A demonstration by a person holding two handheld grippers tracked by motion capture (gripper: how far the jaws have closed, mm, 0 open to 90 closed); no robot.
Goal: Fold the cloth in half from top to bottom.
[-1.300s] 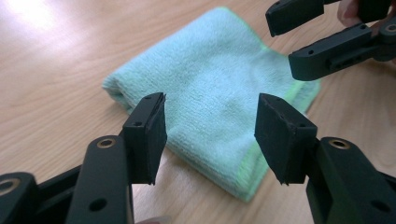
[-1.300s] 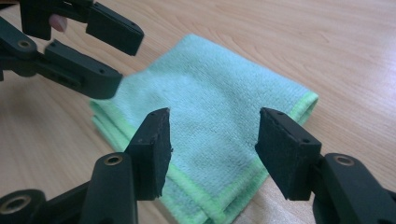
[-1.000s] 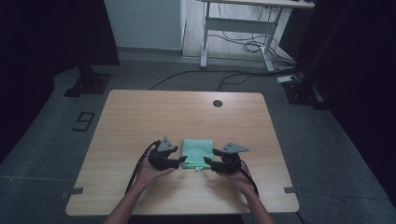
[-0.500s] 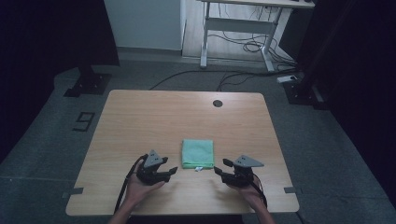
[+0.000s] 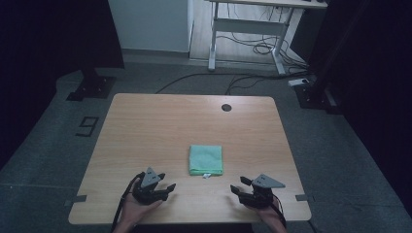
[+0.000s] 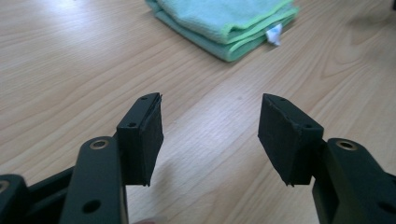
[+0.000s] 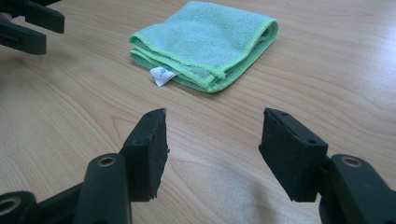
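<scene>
Both grippers have drawn back from the folded green cloth toward the near table edge. Left gripper and right gripper flank the cloth, well apart from it, jaws open and empty.

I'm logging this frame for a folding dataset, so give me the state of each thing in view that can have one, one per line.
Green cloth: folded into a neat rectangle, flat on the table, white tag sticking out at its near edge, untouched.
Left gripper: open, nothing between its jaws, apart from the cloth.
Right gripper: open, nothing between its jaws, apart from the cloth.
</scene>
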